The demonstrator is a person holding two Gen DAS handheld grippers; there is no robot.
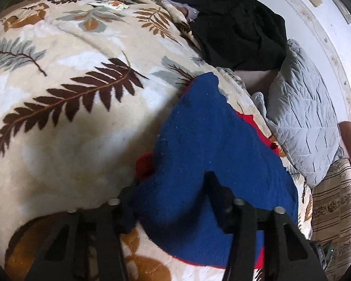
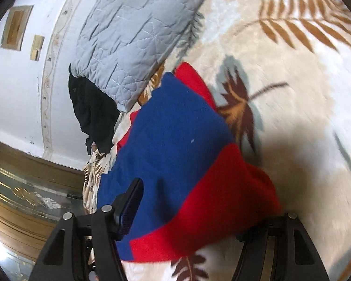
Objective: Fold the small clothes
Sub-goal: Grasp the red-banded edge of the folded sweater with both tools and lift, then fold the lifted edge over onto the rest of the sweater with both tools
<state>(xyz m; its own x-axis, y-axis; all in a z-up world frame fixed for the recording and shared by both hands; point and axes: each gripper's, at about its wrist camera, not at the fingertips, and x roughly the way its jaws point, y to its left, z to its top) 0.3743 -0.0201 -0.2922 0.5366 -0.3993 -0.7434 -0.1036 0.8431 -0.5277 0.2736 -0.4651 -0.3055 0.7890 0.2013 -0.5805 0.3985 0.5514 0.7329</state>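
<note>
One blue-and-red garment (image 1: 206,140) lies between two grippers' open jaws.

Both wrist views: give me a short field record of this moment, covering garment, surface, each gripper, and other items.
garment: blue and red sweater, lying crumpled on the blanket
surface: leaf-print blanket
left gripper: fingers spread, blue cloth bunched between them
right gripper: fingers spread wide, sweater lying between them
grip: neither visibly clamped
other items: grey quilt beside the sweater; black clothes further back
fold state: not yet folded neatly
</note>
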